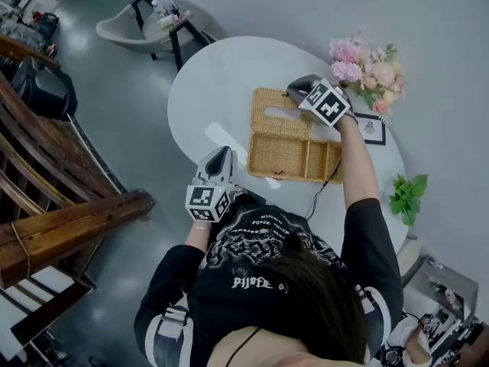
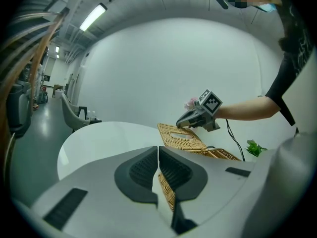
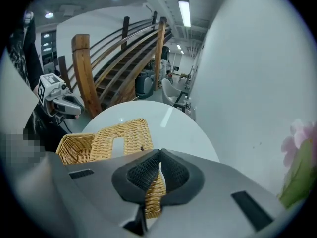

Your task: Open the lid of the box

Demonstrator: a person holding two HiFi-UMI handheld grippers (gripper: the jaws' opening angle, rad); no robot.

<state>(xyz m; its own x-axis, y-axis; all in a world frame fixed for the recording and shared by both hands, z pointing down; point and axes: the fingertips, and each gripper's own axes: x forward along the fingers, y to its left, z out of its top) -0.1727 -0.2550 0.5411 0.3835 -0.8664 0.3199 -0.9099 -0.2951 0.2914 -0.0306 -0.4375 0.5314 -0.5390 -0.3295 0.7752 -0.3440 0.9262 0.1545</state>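
A wicker box [image 1: 294, 157] lies open on the white oval table [image 1: 214, 90]. Its lid [image 1: 276, 113], with a slot in it, is swung back to the far side. My right gripper [image 1: 294, 92] is shut on the lid's far edge; in the right gripper view a strip of wicker [image 3: 156, 192] sits pinched between the pads of the gripper [image 3: 159, 163], and the lid [image 3: 121, 138] and the basket [image 3: 77, 148] lie beyond. My left gripper [image 1: 221, 153] hovers at the table's near edge, beside the box, shut and empty [image 2: 158, 155].
Pink flowers [image 1: 367, 71], a small framed card [image 1: 373, 127] and a green plant [image 1: 407, 195] stand along the table's right side. A black cable [image 1: 321, 189] runs off the near edge. A chair [image 1: 134, 29] and a wooden stair rail [image 1: 61, 205] are to the left.
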